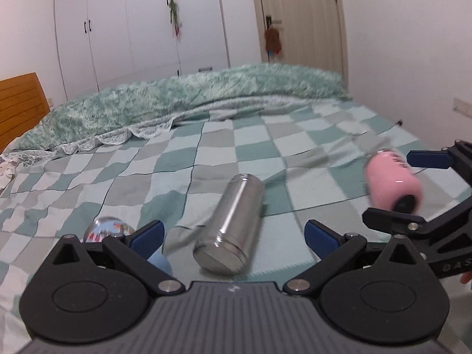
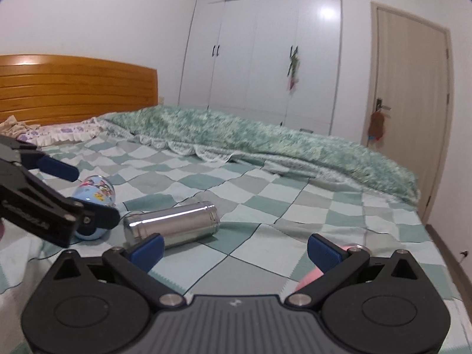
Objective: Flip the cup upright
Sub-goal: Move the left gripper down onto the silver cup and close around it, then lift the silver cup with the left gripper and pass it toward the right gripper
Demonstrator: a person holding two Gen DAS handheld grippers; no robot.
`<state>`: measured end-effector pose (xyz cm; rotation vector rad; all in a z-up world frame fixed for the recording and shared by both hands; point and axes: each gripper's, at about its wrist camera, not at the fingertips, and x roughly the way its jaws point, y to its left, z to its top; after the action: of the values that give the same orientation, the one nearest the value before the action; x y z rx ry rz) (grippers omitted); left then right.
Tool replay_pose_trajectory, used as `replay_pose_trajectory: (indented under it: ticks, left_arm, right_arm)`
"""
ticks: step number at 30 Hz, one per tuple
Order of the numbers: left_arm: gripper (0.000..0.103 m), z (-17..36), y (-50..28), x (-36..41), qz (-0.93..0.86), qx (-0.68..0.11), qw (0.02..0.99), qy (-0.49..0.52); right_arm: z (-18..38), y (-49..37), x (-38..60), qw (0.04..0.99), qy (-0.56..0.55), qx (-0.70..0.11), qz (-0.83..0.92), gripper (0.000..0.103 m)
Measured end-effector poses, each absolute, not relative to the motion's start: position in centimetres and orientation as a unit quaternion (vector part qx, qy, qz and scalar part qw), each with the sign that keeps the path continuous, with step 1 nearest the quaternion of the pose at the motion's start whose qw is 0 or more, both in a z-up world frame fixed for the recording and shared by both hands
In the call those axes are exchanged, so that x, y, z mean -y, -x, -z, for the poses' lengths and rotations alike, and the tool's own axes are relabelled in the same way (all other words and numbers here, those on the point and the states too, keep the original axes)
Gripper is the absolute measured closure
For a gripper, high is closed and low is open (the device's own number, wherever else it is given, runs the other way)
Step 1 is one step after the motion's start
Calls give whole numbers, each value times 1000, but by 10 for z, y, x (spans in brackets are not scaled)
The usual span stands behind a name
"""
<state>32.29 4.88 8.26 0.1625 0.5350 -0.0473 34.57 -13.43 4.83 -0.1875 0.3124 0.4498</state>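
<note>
While three cups lie on their sides on the bed (image 1: 206, 147), the left gripper (image 1: 233, 240) spreads wide around the steel cup (image 1: 233, 224), seemingly lining up a grasp. The right gripper (image 2: 236, 250), also wide, hovers beside the pink cup (image 1: 389, 177), holding nothing.

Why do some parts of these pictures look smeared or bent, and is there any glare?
Left wrist view: the pink cup is smeared by motion blur, while the steel cup stays fairly sharp with a bright streak along its side; fisheye bending curves the wardrobe. Right wrist view: a white glare patch sits on the wardrobe door, and the door frame bows outward.
</note>
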Motion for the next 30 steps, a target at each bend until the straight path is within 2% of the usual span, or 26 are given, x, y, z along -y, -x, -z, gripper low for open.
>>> replay_pose_trajectory:
  ticks: [8,18,19,21,22,30]
  left_arm:
    - [0,-60,-407,-54,28,-357,930,-81]
    - [1,-13,-472,-46,39,-477,875,-79]
    - [10,-8,-476,-46,39,-490,868,-74]
    - [18,-2,-483,-49,38,-502,862,-62]
    - [36,-3,-482,-48,42,-496,865,-61]
    - [39,-25,-451,-41,47,-468,881,-51]
  right_arm:
    - [-44,-421,119,945,131,-202,-223,0]
    - [-27,-463,122,934,157,-243,-211,0]
    - [-25,-465,123,934,157,-244,-211,0]
    - [-21,-467,124,933,158,-246,-210,0]
    - [-19,-468,123,932,159,-248,-210,0]
    - [-30,-448,120,931,168,-242,-217,0]
